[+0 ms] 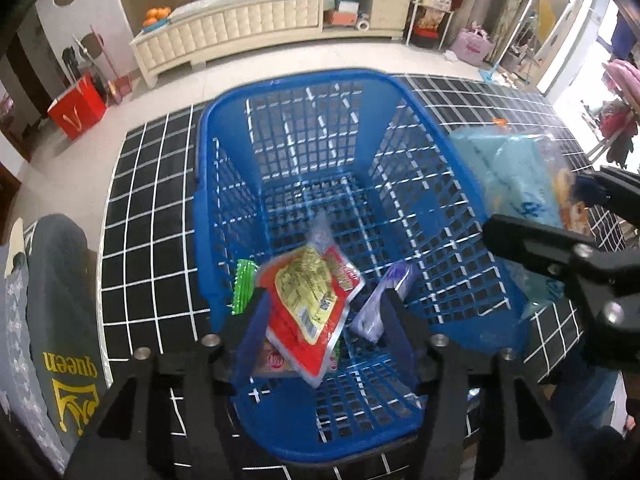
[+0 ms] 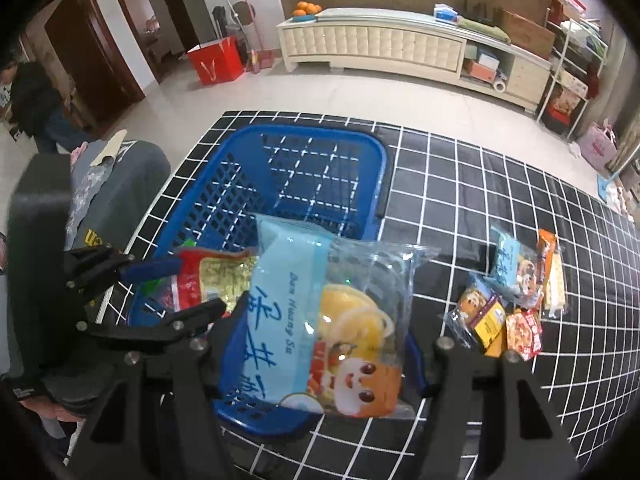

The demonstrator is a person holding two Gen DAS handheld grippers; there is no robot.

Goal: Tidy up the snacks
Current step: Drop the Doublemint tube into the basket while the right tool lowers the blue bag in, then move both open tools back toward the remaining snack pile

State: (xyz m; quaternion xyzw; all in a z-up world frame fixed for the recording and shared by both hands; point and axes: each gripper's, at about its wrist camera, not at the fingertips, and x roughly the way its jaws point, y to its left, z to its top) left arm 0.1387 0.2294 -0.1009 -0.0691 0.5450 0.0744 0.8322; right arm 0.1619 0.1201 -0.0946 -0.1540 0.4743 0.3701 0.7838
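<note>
Left wrist view: left gripper (image 1: 320,312) jaws are clamped on a red pack (image 1: 310,312) above the blue basket (image 1: 224,168), a purple packet (image 1: 380,300) lying inside. Right wrist view: right gripper (image 2: 324,344) jaws are clamped on a light-blue bag (image 2: 320,320) over the basket's near rim. Loose snacks (image 2: 516,296) lie on the grid cloth (image 2: 460,184), right of the basket.

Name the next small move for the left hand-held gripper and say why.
Probably let go: the left hand-held gripper holds the red packet above the basket floor, inside its walls, so the packet should drop in beside the purple pack.
</note>
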